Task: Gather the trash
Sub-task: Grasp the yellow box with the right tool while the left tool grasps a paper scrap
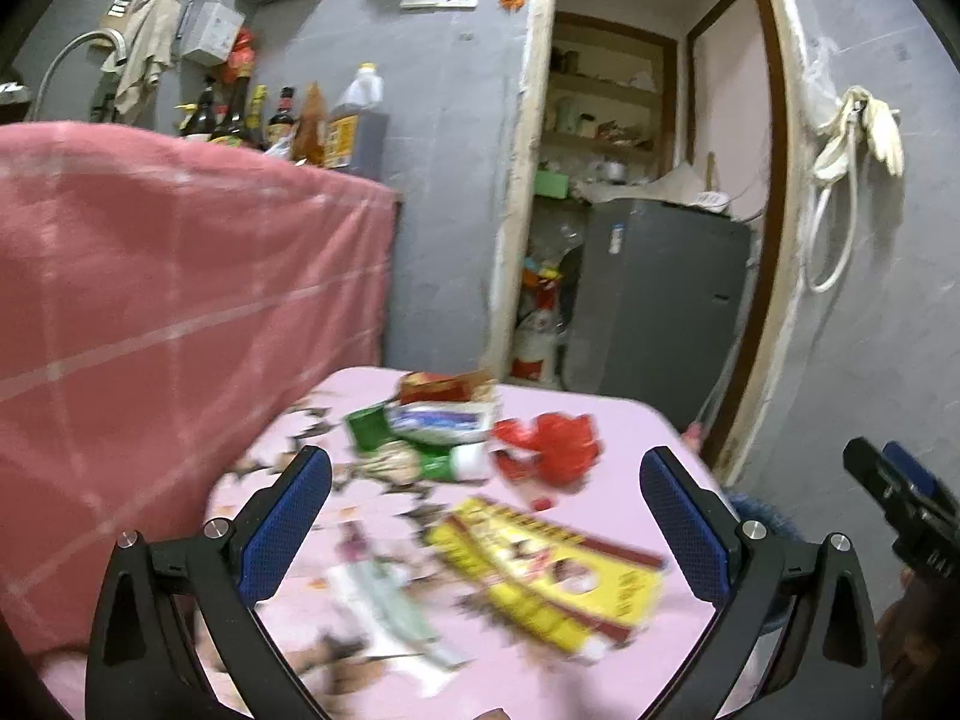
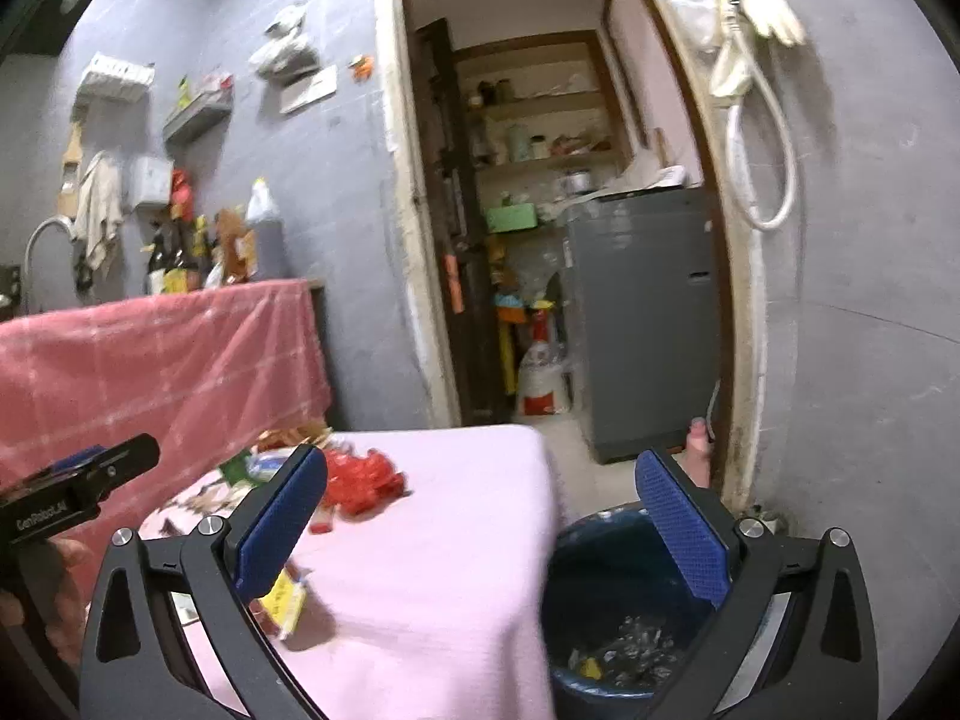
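- Left wrist view: the left gripper [image 1: 486, 516] is spread wide and empty above the pink table [image 1: 636, 420]. The yellow packet [image 1: 558, 576] lies just ahead at 12 o'clock, long axis running 10 to 4 o'clock; the red wrapper [image 1: 555, 444] is farther on.
- Right wrist view: the right gripper [image 2: 480, 528] is spread and empty, with the bin [image 2: 606, 576] at 4 o'clock beside the table. The left gripper looks nearer the packet.

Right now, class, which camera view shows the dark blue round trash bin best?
The right wrist view: the dark blue round trash bin sits on the floor beside the pink-covered table, with its open top and the litter inside visible. The left wrist view shows only a blurred blue sliver past the table's edge.
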